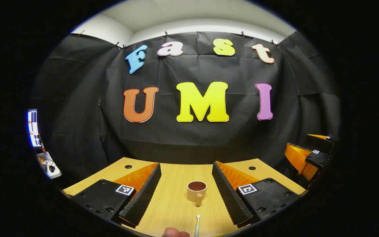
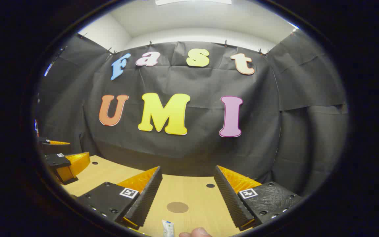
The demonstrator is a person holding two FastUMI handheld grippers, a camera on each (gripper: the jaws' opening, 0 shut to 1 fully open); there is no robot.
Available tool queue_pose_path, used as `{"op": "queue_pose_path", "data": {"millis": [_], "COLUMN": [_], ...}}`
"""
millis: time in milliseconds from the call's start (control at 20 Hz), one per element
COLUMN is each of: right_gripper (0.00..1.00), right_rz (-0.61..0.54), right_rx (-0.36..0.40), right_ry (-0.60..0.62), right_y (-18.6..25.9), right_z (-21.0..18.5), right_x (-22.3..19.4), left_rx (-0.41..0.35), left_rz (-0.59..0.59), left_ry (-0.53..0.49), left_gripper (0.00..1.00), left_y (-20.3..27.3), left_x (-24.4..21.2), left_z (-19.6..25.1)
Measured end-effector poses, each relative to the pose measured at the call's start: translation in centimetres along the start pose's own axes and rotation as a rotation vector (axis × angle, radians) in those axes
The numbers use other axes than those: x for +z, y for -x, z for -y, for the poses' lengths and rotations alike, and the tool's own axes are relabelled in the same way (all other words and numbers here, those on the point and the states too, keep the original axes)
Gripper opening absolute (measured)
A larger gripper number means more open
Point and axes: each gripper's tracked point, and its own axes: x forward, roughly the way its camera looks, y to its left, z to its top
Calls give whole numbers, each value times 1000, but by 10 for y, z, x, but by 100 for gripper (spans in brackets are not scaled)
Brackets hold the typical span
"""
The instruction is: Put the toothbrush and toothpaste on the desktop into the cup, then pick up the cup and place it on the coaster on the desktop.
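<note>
- Toothbrush (image 1: 197,225), slim and pale with a white head: lies on the light wood-grain tabletop (image 1: 173,204) at the bottom edge of the left gripper view, head pointing toward the cup, handle cut off by the view's edge.
- Beige ceramic cup (image 1: 196,191) with a dark brown inside: stands upright on the tabletop, just beyond the toothbrush head and apart from it, small handle facing the camera.
- Left gripper (image 1: 187,190): fingers spread wide, released, nothing between them; the cup and toothbrush sit on the tabletop in the gap, untouched.
- Fingertip of a person (image 1: 175,233) shows at the bottom edge, just left of the toothbrush.
- White toothpaste tube (image 2: 167,228): lies flat on the tabletop at the bottom of the right gripper view, partly cut off.
- Round brown coaster (image 2: 177,207): flat on the tabletop just beyond the tube, nothing on it.
- Right gripper (image 2: 187,189): fingers spread wide, released, holding nothing; it also shows at the right edge of the left gripper view.
- The left gripper also appears at the left edge of the right gripper view.
</note>
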Motion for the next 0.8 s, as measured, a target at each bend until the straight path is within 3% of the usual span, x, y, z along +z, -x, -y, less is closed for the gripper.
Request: {"op": "queue_pose_path", "data": {"millis": [800], "right_gripper": [95], "right_rz": [-21], "right_rx": [6], "right_ry": [-15], "right_y": [-7], "right_z": [3], "right_x": [-13], "left_rx": [-17], "left_rz": [-16], "left_ry": [-17], "left_gripper": [98], "left_y": [-5], "left_x": [-5], "left_z": [11]}}
